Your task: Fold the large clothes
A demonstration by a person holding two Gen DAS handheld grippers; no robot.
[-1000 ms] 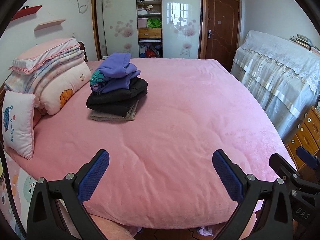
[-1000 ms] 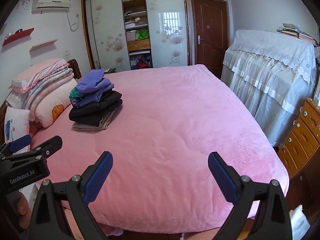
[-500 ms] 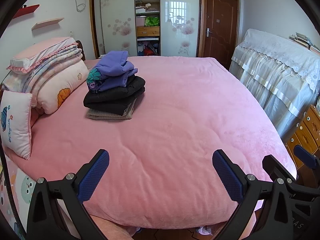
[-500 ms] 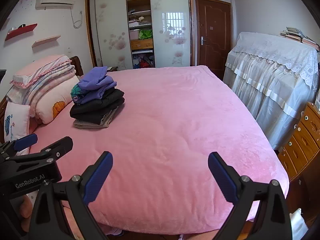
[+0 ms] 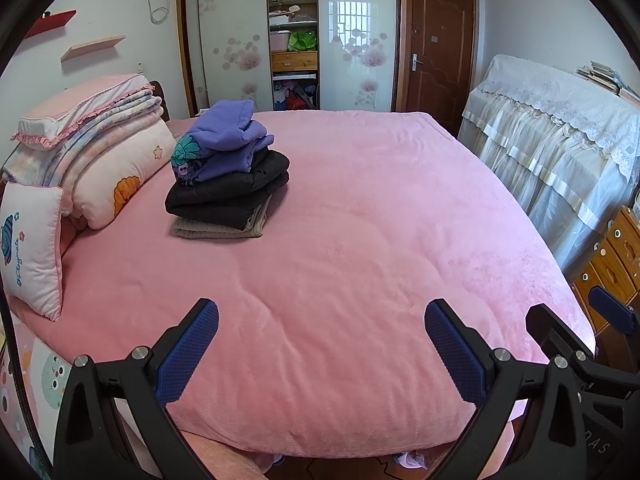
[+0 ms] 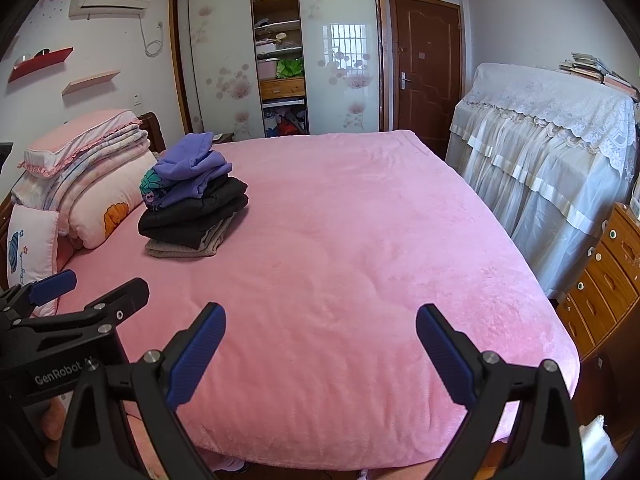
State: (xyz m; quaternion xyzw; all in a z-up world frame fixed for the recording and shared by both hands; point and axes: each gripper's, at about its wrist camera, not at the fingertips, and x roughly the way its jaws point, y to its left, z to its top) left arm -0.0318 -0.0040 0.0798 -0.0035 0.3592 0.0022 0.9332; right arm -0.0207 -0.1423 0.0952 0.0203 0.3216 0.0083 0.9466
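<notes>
Your views are bright and evenly daylit; a window glares off the wardrobe [image 5: 356, 36] door; fisheye bends lines and blackens corners around it; focus stays sharp.

A stack of folded clothes [image 5: 226, 176] lies on the bed [image 5: 360, 240], ahead-left of the fingers [image 5: 186, 350], pillows [image 5: 112, 172] just left of it.

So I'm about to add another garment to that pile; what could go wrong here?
The purple top sits bunched and off-centre on the black garment, so the stack may lean or topple toward the pillows. Both grippers, left and right, have jaws open and hold nothing.
</notes>
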